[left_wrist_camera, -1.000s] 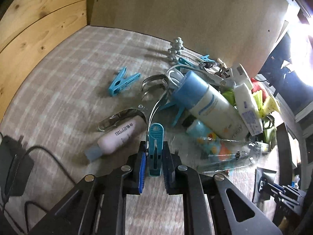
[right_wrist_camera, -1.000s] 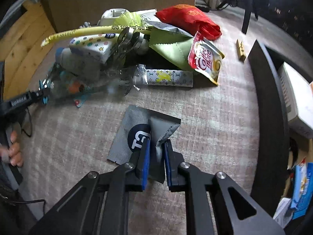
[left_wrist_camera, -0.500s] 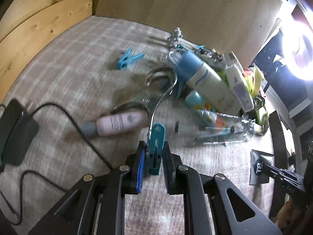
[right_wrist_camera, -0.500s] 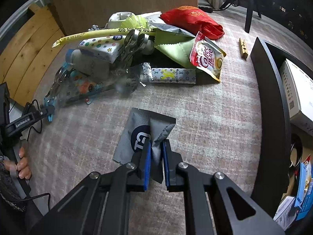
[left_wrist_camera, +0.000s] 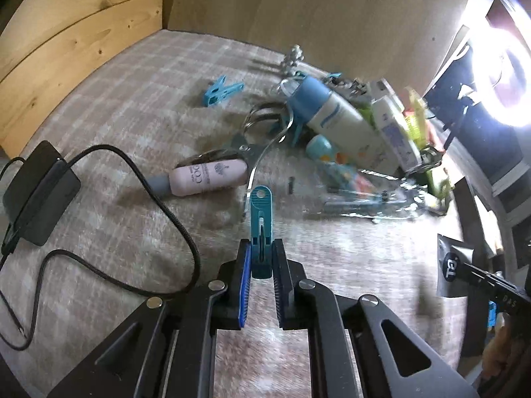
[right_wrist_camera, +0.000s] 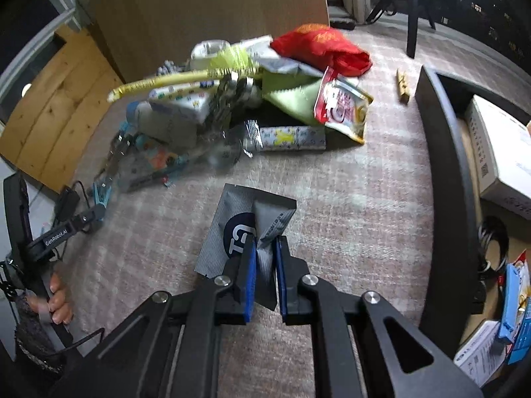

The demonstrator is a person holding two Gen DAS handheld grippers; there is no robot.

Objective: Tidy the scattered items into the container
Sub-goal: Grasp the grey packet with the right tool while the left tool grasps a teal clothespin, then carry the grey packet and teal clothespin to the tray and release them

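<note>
The left gripper (left_wrist_camera: 261, 258) is closing its jaws on a teal clothespin (left_wrist_camera: 260, 229), pads pressing its sides, on the near side of the pink bottle (left_wrist_camera: 207, 179). The right gripper (right_wrist_camera: 264, 258) is clenched on a grey sachet (right_wrist_camera: 239, 225). Beyond the bottle lies the clutter pile (right_wrist_camera: 239, 112); the black container (right_wrist_camera: 444, 199) stands right of the sachet.

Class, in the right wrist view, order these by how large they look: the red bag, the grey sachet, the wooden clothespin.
1. Red bag
2. Grey sachet: close to the red bag in apparent size and nearer the camera, so this ranking is unsure.
3. Wooden clothespin: clearly smallest.
</note>
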